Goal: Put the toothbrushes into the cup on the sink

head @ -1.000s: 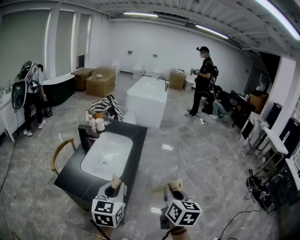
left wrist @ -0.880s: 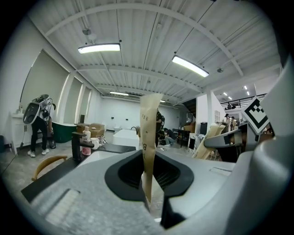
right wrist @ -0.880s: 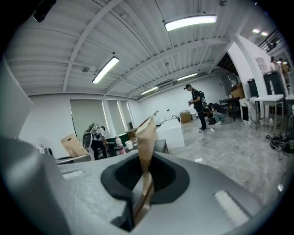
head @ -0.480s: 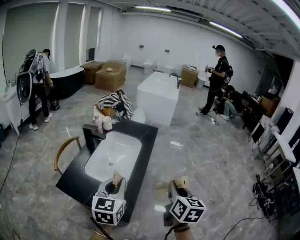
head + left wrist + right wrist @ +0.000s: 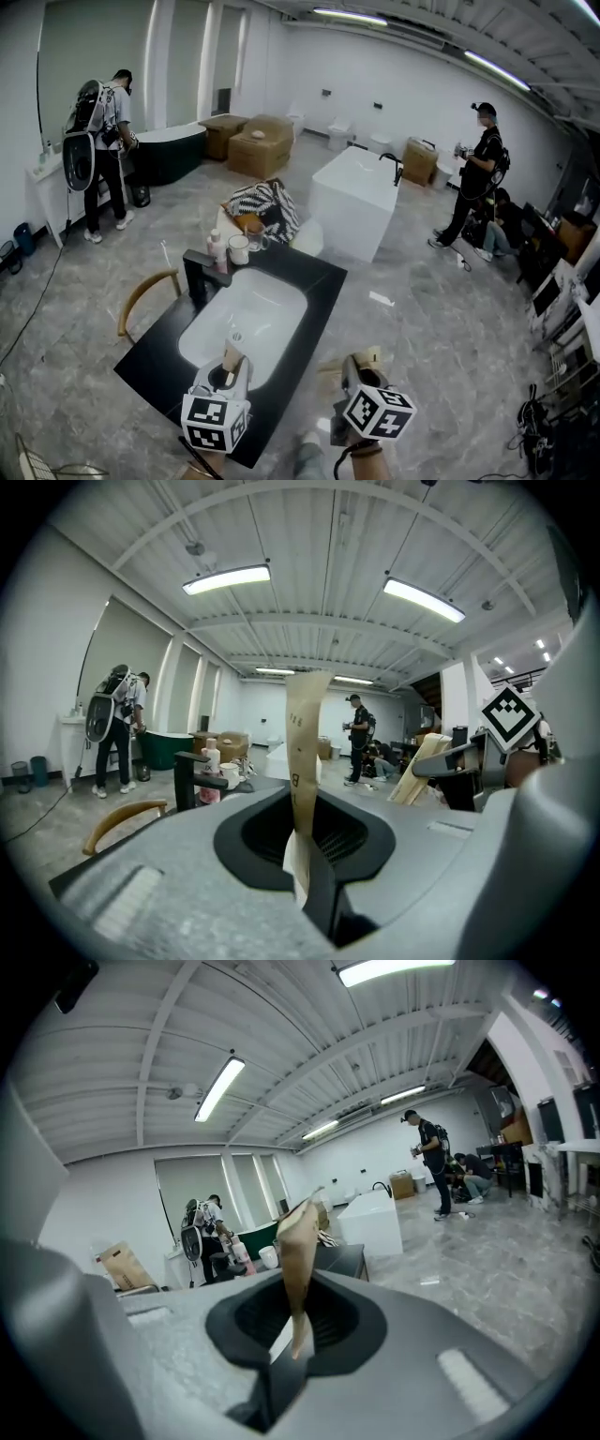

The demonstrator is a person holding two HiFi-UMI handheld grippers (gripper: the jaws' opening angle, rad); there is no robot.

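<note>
- A person with a grey backpack [image 5: 98, 141] stood at the far left, beside a dark oval bathtub [image 5: 171, 152]
- A curved wooden chair back [image 5: 145, 295] stood just beside the left edge of the black rectangular countertop [image 5: 323, 281]
- A black block-shaped faucet [image 5: 200, 274] rose at the far left rim of the white oval basin [image 5: 246, 323], which was set into the countertop
- A white bottle with a pink label [image 5: 217, 249] stood on the far corner of the countertop, behind the faucet
- The left gripper [image 5: 231, 359] was positioned over the near edge of the countertop, at the near rim of the basin
- In the left gripper view its tan jaws were pressed together with nothing between them
- The white round cup [image 5: 238, 248] stood upright on the countertop, just beside the bottle and well apart from both grippers
- A black-and-white striped cloth [image 5: 267, 202] lay beyond the far end of the countertop
- A white rectangular freestanding tub [image 5: 354, 192] stood farther back, to the right of the cloth
- The right gripper [image 5: 362, 364] was positioned over the grey marble floor [image 5: 422, 337], just off the near right corner of the countertop
- In the right gripper view its tan jaws were likewise pressed together, gripping nothing
- A person in black clothing [image 5: 480, 178] stood at the far right of the room
</note>
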